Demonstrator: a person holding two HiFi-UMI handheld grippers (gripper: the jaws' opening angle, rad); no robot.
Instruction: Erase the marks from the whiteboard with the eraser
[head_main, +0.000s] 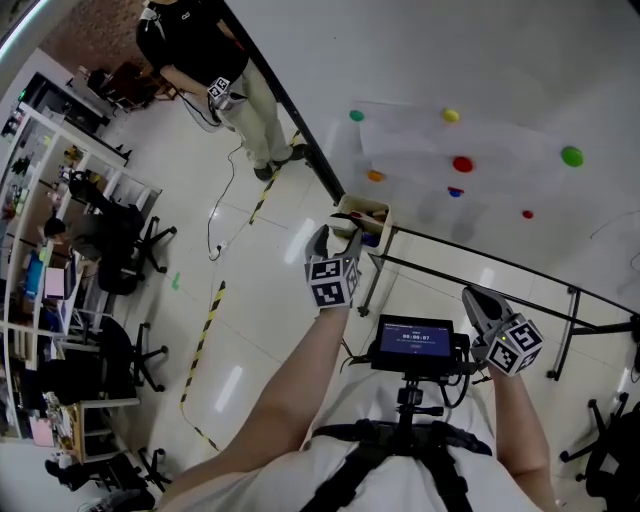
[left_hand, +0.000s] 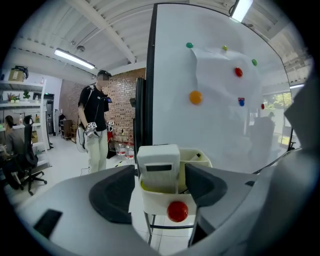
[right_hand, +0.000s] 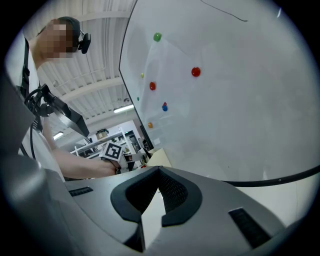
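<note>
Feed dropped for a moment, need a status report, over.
Left gripper open, lined up on white block eraser standing in cream tray. Right gripper shut, empty. Nothing in the way.

Bright ceiling tube light (left_hand: 75, 59), fisheye-warped dark corners, sharp focus

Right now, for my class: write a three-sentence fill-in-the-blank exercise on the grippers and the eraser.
The left gripper has its jaws ___. The eraser stands in a box with a ___ magnet on its front. The right gripper, jaws together, holds ___.
Missing words: open; red; nothing.
</note>
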